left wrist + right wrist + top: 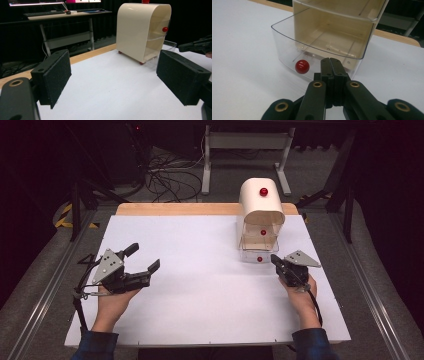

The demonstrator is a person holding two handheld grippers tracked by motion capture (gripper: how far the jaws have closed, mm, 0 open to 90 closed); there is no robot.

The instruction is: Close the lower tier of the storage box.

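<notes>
— While the right tool point(276, 261) sits at the drawer point(257, 256), how do its jaws stand?

— Pressed together, with nothing between them. In the right gripper view their tips lie against the drawer's clear front wall, just beside its red knob point(302, 66).

— And the drawer itself?

— It is the lowest one of the cabinet point(261, 210), and it is pulled partway out toward the person. Through its clear walls it looks bare inside.

— Where is the cabinet?

— It stands on the bench point(200, 285), a cream, round-topped box at the far right part of the white sheet. A second red knob point(263, 232) shows on the drawer above the open one, and a third red knob point(263, 191) on the cabinet's top.

— What about the left tool point(146, 257)?

— It is well apart from the cabinet, on the other side of the bench and nearer the person, held just over the sheet. Its jaws are spread wide, and the left gripper view shows bare sheet between the two black pads point(53, 75), with the cabinet beyond them.
</notes>
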